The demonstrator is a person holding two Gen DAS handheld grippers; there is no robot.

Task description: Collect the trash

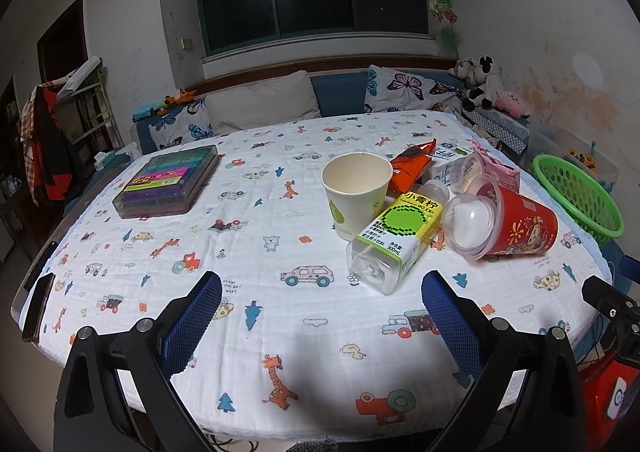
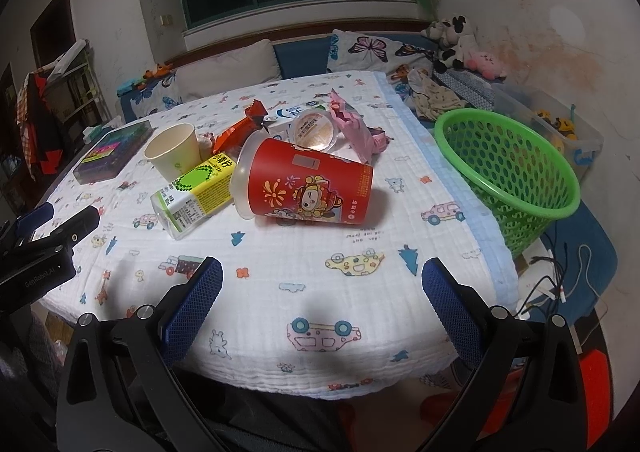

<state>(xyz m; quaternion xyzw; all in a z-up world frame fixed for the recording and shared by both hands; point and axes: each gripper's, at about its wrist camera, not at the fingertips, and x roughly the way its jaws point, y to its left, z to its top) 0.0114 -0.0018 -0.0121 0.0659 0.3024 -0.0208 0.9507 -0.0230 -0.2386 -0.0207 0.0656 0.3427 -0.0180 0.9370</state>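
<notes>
Trash lies in a cluster on the patterned tablecloth point(image 1: 248, 252). An upright paper cup point(image 1: 356, 196) stands beside a toppled clear bottle with a yellow-green label point(image 1: 394, 238) and a red lidded cup on its side point(image 1: 512, 228). Behind them are an orange wrapper point(image 1: 412, 164), a small white carton point(image 1: 448, 168) and a pink packet point(image 2: 356, 124). The green basket point(image 2: 508, 172) sits at the table's right edge. My left gripper point(image 1: 322, 324) hangs open near the front edge, short of the bottle. My right gripper point(image 2: 322, 312) is open too, short of the red cup point(image 2: 308, 188).
A dark box of coloured pieces point(image 1: 170, 182) lies at the far left of the table. A phone point(image 1: 38, 306) rests at the left edge. Cushions and plush toys point(image 1: 480, 82) line the sofa behind. Cables point(image 2: 560, 276) trail on the floor under the basket.
</notes>
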